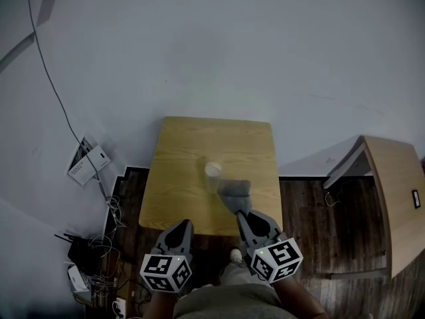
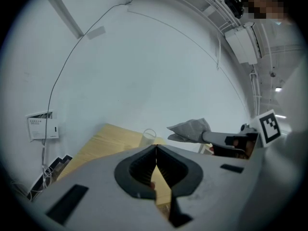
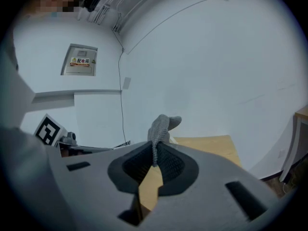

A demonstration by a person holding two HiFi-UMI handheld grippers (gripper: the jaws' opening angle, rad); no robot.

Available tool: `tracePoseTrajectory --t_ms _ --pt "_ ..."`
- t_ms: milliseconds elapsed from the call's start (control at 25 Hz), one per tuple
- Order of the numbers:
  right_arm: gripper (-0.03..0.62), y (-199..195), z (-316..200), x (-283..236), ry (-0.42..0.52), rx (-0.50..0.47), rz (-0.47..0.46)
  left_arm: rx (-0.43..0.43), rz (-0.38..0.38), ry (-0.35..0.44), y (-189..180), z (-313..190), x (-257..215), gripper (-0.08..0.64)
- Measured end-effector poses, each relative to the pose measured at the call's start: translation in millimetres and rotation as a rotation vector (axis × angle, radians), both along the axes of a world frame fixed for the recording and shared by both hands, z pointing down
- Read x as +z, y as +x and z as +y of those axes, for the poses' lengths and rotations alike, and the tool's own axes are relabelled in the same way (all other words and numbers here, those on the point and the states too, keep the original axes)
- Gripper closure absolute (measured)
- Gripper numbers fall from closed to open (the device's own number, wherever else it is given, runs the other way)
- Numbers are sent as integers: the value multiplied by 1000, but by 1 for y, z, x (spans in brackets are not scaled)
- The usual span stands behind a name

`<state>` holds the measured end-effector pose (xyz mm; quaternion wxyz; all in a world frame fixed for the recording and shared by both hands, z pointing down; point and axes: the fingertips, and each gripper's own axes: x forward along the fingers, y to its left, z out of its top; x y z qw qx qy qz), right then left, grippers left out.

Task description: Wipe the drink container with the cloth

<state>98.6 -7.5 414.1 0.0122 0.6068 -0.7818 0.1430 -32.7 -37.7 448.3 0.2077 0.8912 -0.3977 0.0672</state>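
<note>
The drink container (image 1: 212, 173), a clear cup with a pale rim, stood upright near the middle of the wooden desk (image 1: 179, 145). The grey cloth (image 1: 236, 191) lay bunched just beside it, on the side nearer the person, and whether the two touched could not be told. The right gripper (image 1: 242, 214) was clenched on the near edge of that cloth. In the right gripper view, the knitted fabric (image 3: 161, 128) rose out of the pinched jaws and flopped over at its top. From the left gripper view, the cloth (image 2: 191, 129) hung off the right gripper's tip, above and to the right of the cup (image 2: 148, 137). The left gripper (image 1: 182, 226) hovered over the desk's near edge, well to the left of the cloth, its jaws pressed together with nothing between them (image 2: 156, 148). A tangle of cables (image 1: 93, 244) sat on the dark floor to the left, and a wooden cabinet (image 1: 398, 198) stood to the right.
</note>
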Motion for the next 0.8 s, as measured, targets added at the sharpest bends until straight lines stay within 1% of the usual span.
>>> tracePoseTrajectory --t_ms 200,280,560,800 --pt "578 26 -34 2 10 -37 80 -71 -4 1 14 -20 0 558" --pt "578 33 -48 6 8 -58 99 -105 -2 0 17 -27 1 558" --pt "578 57 -94 21 8 -104 128 -218 1 -3 24 -43 3 558" --pt "578 61 -125 45 -29 -160 154 -290 -6 -12 29 -53 11 558"
